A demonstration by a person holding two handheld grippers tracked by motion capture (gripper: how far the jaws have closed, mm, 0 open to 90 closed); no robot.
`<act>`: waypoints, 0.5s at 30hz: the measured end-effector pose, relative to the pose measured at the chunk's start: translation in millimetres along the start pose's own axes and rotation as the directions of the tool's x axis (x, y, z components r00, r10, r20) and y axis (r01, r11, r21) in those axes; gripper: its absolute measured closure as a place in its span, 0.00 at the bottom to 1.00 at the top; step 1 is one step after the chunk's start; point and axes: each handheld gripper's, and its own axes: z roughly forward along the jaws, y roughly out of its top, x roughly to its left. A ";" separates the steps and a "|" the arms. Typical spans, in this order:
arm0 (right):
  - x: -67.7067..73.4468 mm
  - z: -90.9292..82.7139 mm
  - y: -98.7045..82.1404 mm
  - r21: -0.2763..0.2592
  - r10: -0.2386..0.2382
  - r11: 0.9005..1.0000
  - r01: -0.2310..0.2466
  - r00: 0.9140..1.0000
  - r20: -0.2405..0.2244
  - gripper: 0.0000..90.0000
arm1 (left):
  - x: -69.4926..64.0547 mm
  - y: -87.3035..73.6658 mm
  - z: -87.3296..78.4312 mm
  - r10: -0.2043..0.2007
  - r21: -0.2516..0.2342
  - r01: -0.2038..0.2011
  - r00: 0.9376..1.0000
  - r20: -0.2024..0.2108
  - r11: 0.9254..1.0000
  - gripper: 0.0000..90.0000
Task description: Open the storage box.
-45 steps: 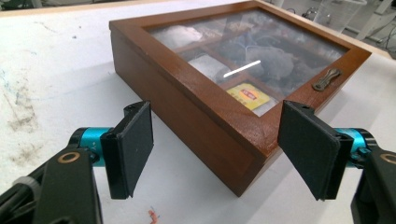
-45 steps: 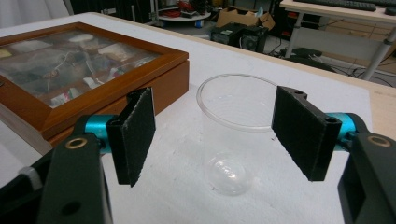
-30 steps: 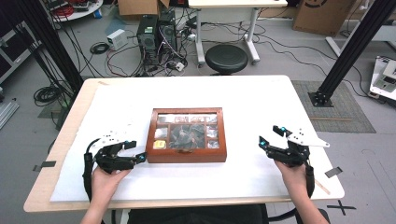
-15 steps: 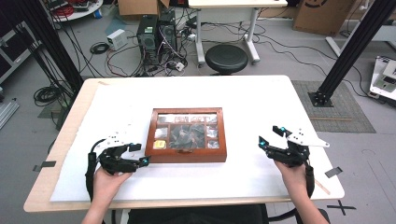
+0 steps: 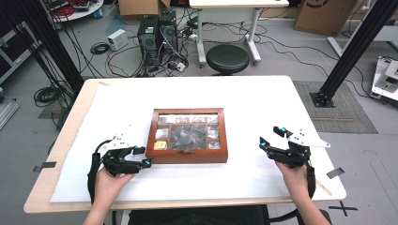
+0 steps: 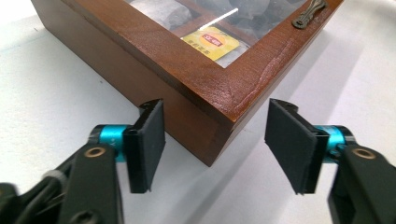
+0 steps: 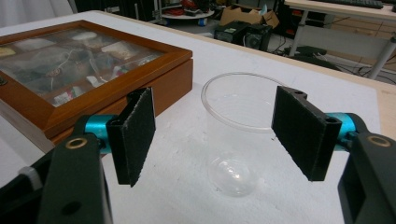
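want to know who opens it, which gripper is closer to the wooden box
Left. The left gripper has its jaws either side of the wooden box's near corner, not touching; the right gripper hovers off its other side.

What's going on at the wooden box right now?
Left gripper jaws closing around box corner, no contact. Right gripper open before clear cup. Lid shut.

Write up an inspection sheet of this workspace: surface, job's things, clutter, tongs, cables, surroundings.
Surface: white table, wooden edge showing.
Job's things: wooden box, glass lid shut, packets inside, brass clasp at the front; clear plastic cup upright, empty, right of the box.
Clutter: tape strips at the table's edges.
Tongs: left tongs have just been closing, jaws astride the box's near corner, pads not pressing; right tongs open, cup beyond the jaws.
Cables: one trails from each tongs.
Surroundings: stool, computer towers, floor cables, boxes.
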 end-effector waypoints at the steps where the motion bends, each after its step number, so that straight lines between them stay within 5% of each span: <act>1: 0.0 0.1 0.0 0.001 -0.001 1.000 0.001 1.000 0.000 0.34 | 0.0 0.0 0.0 0.000 0.001 0.000 1.000 -0.002 1.000 0.45; 11: 0.0 0.3 0.0 0.001 -0.002 1.000 0.002 1.000 0.001 0.34 | -3.4 1.0 2.5 0.030 0.032 -0.030 0.999 -0.016 0.999 0.53; 15: 0.1 0.5 0.1 -0.002 -0.004 1.000 0.004 1.000 0.000 0.34 | -5.0 2.2 -0.4 0.041 0.007 -0.041 0.999 -0.019 0.999 0.55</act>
